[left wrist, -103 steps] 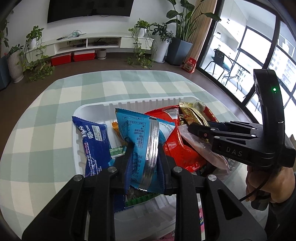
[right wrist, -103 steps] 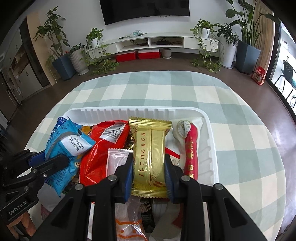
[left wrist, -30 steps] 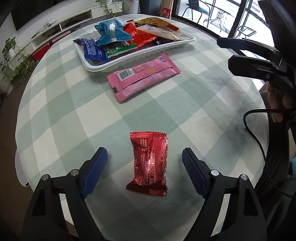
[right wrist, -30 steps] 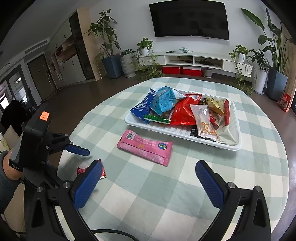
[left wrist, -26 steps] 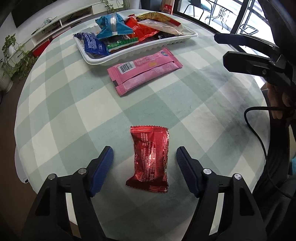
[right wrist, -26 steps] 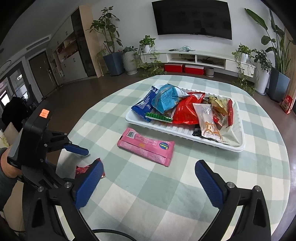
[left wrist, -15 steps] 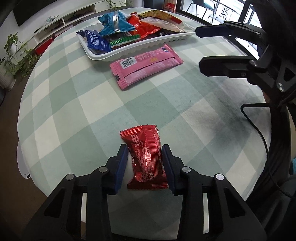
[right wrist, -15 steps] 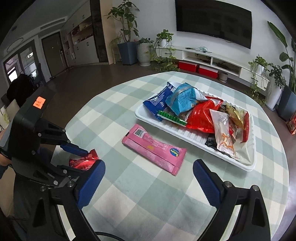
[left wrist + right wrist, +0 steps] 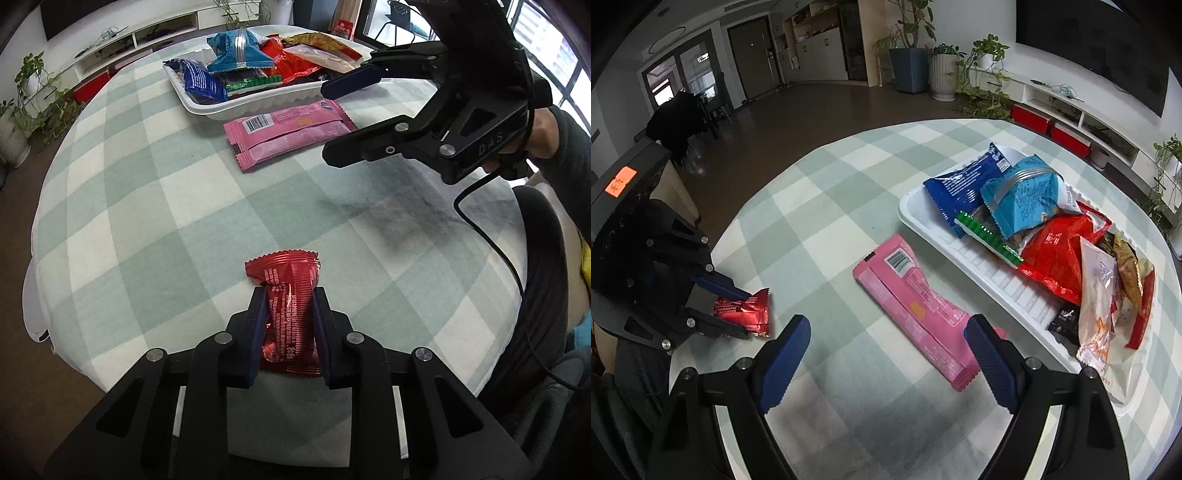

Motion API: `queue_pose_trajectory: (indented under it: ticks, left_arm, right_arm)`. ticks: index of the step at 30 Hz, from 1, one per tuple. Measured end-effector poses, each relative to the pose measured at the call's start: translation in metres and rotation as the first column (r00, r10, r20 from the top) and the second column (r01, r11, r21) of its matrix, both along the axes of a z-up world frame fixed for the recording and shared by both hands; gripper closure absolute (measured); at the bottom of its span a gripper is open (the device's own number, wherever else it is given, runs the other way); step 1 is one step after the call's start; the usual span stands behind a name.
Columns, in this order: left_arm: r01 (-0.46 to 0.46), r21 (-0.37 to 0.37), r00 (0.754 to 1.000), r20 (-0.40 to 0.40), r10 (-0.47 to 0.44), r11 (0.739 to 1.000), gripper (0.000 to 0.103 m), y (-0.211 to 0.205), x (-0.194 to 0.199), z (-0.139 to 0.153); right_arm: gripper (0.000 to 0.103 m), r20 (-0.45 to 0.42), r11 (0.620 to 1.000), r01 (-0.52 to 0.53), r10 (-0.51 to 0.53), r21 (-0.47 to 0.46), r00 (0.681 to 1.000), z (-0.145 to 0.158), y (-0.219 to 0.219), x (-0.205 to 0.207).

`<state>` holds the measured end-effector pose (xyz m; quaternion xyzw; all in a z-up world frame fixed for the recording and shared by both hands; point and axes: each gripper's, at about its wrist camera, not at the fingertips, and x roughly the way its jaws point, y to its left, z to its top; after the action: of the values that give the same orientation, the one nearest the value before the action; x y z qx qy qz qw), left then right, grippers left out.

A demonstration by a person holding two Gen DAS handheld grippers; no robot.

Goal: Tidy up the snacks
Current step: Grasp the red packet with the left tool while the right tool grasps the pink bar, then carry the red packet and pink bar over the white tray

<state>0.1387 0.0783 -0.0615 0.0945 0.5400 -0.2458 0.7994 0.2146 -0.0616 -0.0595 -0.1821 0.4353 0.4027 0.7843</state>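
Note:
My left gripper [image 9: 289, 317] is shut on a red foil snack pack [image 9: 290, 295] near the table's front edge; it also shows in the right wrist view [image 9: 746, 310], held by the left gripper [image 9: 738, 314]. My right gripper [image 9: 886, 350] is open and empty above the near end of a pink snack pack [image 9: 916, 306]. In the left wrist view the right gripper [image 9: 332, 122] hovers open over the pink pack [image 9: 288, 129]. A white tray [image 9: 990, 280] [image 9: 258, 101] holds several snack packs.
The round table has a green-and-white check cloth [image 9: 177, 206]. A black cable [image 9: 491, 243] hangs from the right gripper. A dark chair [image 9: 543, 273] stands at the table's right. Plants and a TV shelf stand beyond the table.
My left gripper has closed on the red pack, which was lying loose between open jaws a second ago. My right gripper has moved down toward the pink pack, still open.

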Motion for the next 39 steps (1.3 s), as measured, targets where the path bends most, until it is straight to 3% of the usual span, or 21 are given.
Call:
queue_pose_trajectory:
  ticks: [7, 12, 15, 18, 19, 22, 26, 33, 39]
  left_arm:
    - [0.005, -0.013, 1.0, -0.011, -0.005, 1.0, 0.081, 0.001, -0.001, -0.002]
    - [-0.002, -0.021, 1.0, -0.006, 0.002, 1.0, 0.081, 0.003, 0.001, -0.002]
    - [-0.005, -0.022, 1.0, -0.001, 0.005, 1.0, 0.081, 0.003, 0.001, -0.002]
    - [-0.014, -0.028, 1.0, 0.008, 0.015, 0.999, 0.081, 0.005, 0.001, 0.0]
    - [-0.018, -0.031, 1.0, 0.01, 0.019, 0.999, 0.082, 0.006, 0.001, 0.0]
    - [-0.028, -0.036, 0.999, 0.018, 0.028, 0.999, 0.082, 0.007, 0.0, 0.001]
    - [-0.038, -0.051, 0.999, 0.034, 0.04, 0.998, 0.082, 0.007, -0.002, 0.004]
    - [-0.087, -0.123, 0.994, 0.06, 0.095, 0.989, 0.082, 0.009, -0.002, 0.015]
    - [-0.122, -0.207, 0.984, 0.105, 0.146, 0.971, 0.082, 0.007, 0.011, 0.041]
  right_arm:
    - [0.016, 0.009, 0.992, -0.062, 0.063, -0.114, 0.998, -0.015, 0.025, 0.013]
    - [0.024, -0.034, 0.974, -0.084, 0.079, -0.209, 0.996, -0.033, 0.039, 0.026]
    - [0.029, -0.056, 0.979, -0.081, 0.072, -0.187, 0.996, -0.033, 0.036, 0.029]
    - [0.052, -0.072, 0.981, -0.074, 0.062, -0.178, 0.995, -0.03, 0.031, 0.028]
    - [0.069, -0.079, 0.982, -0.058, 0.045, -0.179, 0.996, -0.029, 0.029, 0.029]
    - [0.072, -0.125, 0.986, -0.007, -0.014, -0.167, 0.992, -0.027, 0.017, 0.032]
    - [0.08, -0.124, 0.984, 0.027, -0.05, -0.179, 0.991, -0.025, 0.01, 0.019]
    - [0.082, -0.123, 0.982, 0.19, -0.191, -0.014, 0.974, -0.003, -0.027, -0.012]
    - [0.083, -0.17, 0.908, 0.375, -0.346, 0.185, 0.923, 0.017, -0.082, -0.035]
